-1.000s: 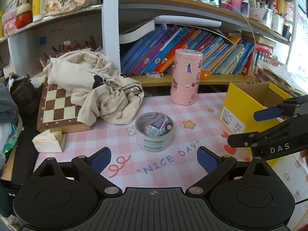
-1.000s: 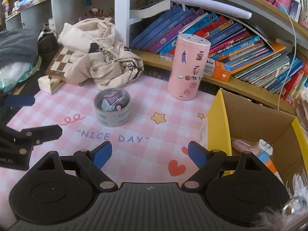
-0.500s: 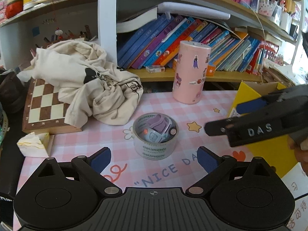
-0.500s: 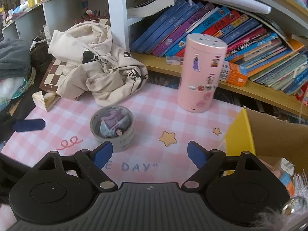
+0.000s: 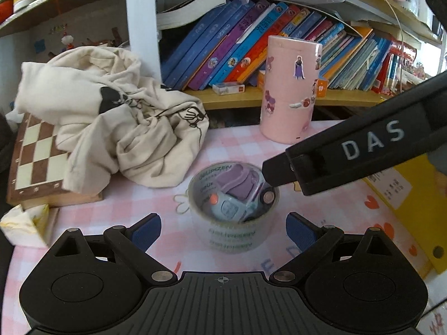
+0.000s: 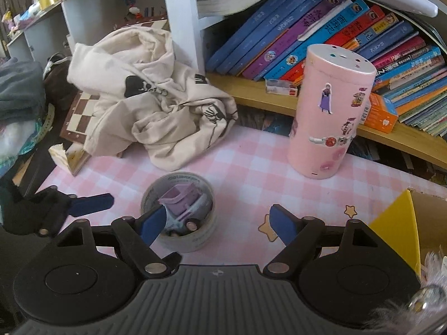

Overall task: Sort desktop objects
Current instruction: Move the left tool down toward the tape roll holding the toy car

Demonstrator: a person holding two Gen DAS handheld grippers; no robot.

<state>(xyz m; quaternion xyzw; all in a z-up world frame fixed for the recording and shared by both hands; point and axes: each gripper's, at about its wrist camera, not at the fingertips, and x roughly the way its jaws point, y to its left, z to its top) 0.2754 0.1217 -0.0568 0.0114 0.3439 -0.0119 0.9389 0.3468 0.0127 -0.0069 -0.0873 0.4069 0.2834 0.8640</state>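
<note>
A roll of clear tape (image 5: 233, 231) stands on the pink checked mat (image 5: 237, 142) with a small purple and pale-blue toy car (image 5: 237, 195) inside it. My left gripper (image 5: 223, 230) is open, and the roll sits between its blue fingertips with a gap on each side. The right gripper's black finger (image 5: 335, 156) reaches in from the right, its tip over the roll's far rim. In the right wrist view my right gripper (image 6: 218, 224) is closing slowly. Its left fingertip (image 6: 153, 223) hangs over the tape roll (image 6: 195, 237) and toy car (image 6: 184, 203), pressing on nothing.
A tall pink stickered cylinder (image 5: 289, 95) stands behind the roll. A yellow cardboard box (image 5: 396, 195) is at the right. A crumpled cream cloth (image 5: 117, 122) lies over a chessboard (image 5: 30, 162) at the left, with a tissue block (image 5: 25, 226) nearby. Book-filled shelves line the back.
Both grippers have closed in on the tape roll, which looms larger in both views. The right gripper swung left until its finger came over the roll. The left gripper sank around it.
</note>
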